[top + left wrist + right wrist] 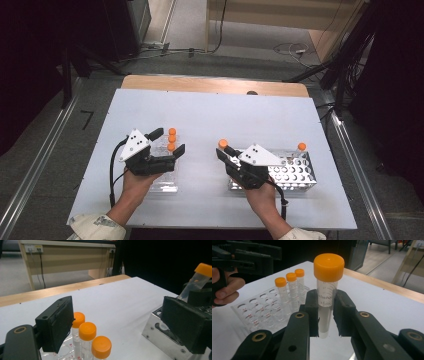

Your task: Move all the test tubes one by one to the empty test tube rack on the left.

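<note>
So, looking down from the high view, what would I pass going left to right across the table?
Left gripper → clear rack with three orange-capped tubes → right gripper holding an orange-capped tube → metal rack → lone tube at its far right corner.

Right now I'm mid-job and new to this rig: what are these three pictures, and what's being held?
No robot here: a person holds a two-fingered tool in each hand. The high view looks down on the white table; the other two pictures come from cameras riding on each tool. The left gripper is open above a clear rack holding three orange-capped tubes. The right gripper is shut on one orange-capped tube, beside a metal rack with one more tube in its far corner.
</note>
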Motion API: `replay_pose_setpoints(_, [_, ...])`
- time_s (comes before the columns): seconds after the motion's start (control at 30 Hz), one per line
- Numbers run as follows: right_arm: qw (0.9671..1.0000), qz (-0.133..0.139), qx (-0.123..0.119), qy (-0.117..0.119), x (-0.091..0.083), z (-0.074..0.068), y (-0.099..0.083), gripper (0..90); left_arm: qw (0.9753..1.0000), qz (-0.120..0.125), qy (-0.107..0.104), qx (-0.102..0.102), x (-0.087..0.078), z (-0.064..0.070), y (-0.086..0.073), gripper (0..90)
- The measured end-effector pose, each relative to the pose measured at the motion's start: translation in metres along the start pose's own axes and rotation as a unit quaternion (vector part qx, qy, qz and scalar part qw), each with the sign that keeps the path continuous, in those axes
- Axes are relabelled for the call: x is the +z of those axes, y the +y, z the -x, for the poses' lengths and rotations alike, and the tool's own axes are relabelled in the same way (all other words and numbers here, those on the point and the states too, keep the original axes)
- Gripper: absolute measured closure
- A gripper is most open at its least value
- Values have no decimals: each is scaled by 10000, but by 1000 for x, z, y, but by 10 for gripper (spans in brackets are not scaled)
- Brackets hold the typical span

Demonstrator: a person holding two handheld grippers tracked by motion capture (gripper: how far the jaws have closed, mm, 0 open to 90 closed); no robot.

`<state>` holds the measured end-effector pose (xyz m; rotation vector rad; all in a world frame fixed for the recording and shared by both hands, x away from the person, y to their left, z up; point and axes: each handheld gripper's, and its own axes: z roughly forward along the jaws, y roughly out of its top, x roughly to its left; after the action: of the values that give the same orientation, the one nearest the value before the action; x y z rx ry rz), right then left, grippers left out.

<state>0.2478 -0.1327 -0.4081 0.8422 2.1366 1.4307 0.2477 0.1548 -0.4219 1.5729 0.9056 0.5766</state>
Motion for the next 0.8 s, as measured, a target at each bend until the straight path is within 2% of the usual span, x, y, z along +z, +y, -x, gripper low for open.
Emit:
replay_pose_setpoints(0.47, [9990,-296,-155,307,34,-18,0,726,9990,-29,-452,-4,4,10,2,153])
replay_pose_setpoints(0.63, [9984,-360,-194,394,44,-23,0,726,9969,-64,-785,22,6,13,2,222])
replay_pose_setpoints(0.8, [9978,-381,-246,491,49,-29,0,726,9962,-58,-871,34,6,14,2,281])
